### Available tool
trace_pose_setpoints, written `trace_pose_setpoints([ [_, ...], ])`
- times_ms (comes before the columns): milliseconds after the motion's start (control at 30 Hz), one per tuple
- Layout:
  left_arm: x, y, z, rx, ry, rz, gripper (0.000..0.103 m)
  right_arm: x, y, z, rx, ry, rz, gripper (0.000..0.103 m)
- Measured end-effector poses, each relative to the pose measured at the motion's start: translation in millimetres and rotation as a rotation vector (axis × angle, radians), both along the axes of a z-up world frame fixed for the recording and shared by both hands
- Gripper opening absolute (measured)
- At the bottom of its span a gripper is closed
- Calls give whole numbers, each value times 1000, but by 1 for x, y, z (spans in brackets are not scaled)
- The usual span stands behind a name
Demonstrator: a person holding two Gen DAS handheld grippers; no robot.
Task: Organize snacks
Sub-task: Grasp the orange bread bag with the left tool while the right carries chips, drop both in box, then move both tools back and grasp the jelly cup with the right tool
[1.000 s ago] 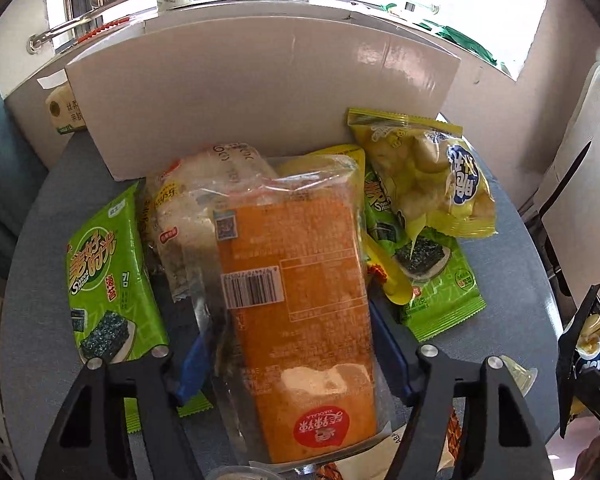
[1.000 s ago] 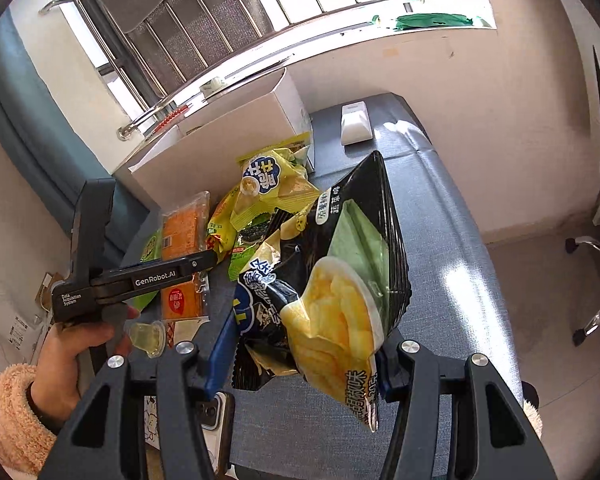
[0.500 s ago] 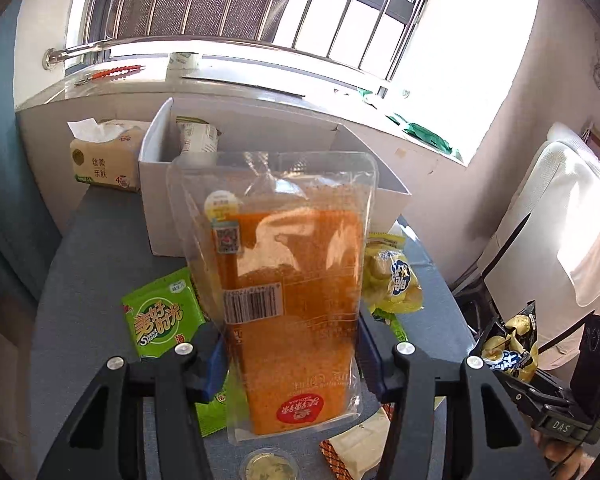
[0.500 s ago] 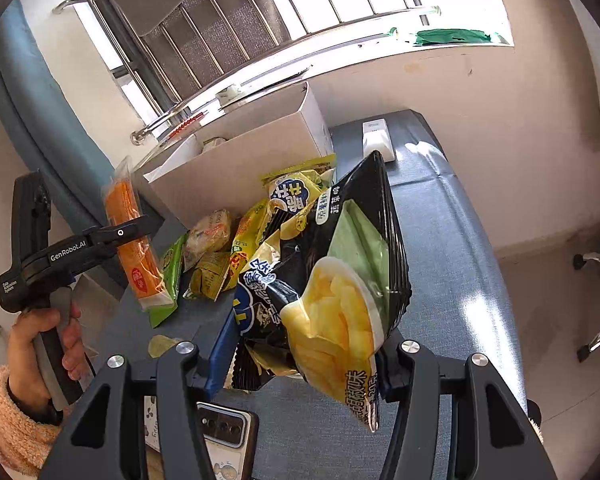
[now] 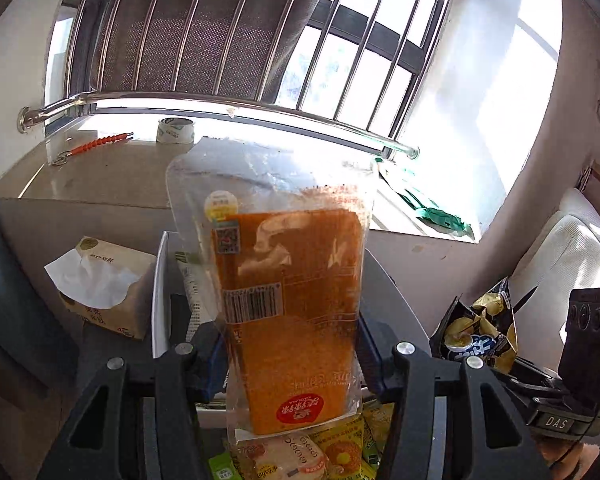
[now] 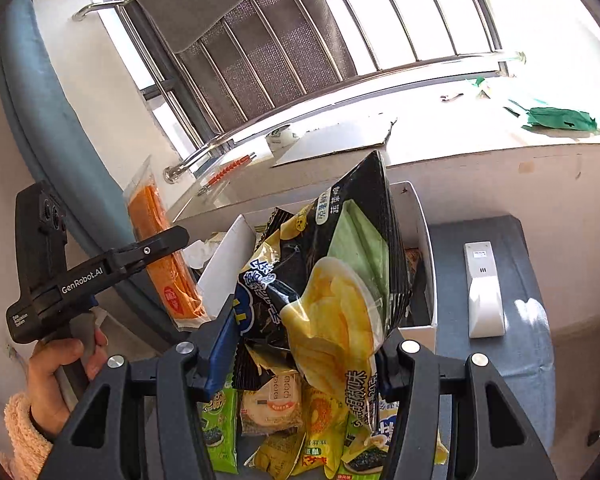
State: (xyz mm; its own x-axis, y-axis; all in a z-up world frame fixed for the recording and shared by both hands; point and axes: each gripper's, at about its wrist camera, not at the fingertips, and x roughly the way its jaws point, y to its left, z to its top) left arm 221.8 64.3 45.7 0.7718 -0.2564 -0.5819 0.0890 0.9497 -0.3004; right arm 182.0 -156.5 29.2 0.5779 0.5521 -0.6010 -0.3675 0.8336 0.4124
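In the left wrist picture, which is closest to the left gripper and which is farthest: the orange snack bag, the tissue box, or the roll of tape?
1. Orange snack bag: held in the left gripper.
2. Tissue box: left, on the table.
3. Roll of tape: up on the windowsill, farthest.

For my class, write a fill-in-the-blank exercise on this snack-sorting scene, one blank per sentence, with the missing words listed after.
1. The left hand-held gripper is shut on a clear packet whose contents are ____ in colour.
2. The right hand-held gripper is shut on a black bag of potato ____.
3. Beyond both held snacks stands an open white cardboard ____.
4. The roll of tape rests on the window ____.

Missing words: orange; chips; box; sill
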Motion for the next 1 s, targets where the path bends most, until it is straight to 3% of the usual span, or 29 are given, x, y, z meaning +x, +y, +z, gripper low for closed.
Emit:
trace_pose_setpoints([
  [133, 50, -17, -16, 54, 65, 0, 63, 51, 20, -7, -32, 36, 1, 61],
  [167, 60, -20, -22, 67, 92, 0, 70, 60, 21, -10, -33, 51, -8, 63],
  [200, 68, -21, -29, 78, 128, 7, 91, 69, 22, -13, -41, 66, -15, 68],
  [233, 72, -23, -35, 97, 154, 11, 103, 77, 23, -18, -54, 94, -29, 86],
  [267, 73, -23, -39, 123, 150, 22, 103, 82, 20, -22, -56, 116, -56, 102],
  [333, 69, -21, -44, 170, 151, 48, 103, 84, 13, -24, -26, 126, -74, 103],
  [633, 24, -5, -27, 146, 105, 25, 103, 59, 1, -12, -54, 62, -98, 103],
  [833, -56, -3, -12, 148, 36, 6, 103, -10, -7, 12, -36, -35, -63, 103],
  [1000, -140, -3, -31, 112, 32, 15, 103, -97, -25, 8, -28, -100, -43, 103],
])
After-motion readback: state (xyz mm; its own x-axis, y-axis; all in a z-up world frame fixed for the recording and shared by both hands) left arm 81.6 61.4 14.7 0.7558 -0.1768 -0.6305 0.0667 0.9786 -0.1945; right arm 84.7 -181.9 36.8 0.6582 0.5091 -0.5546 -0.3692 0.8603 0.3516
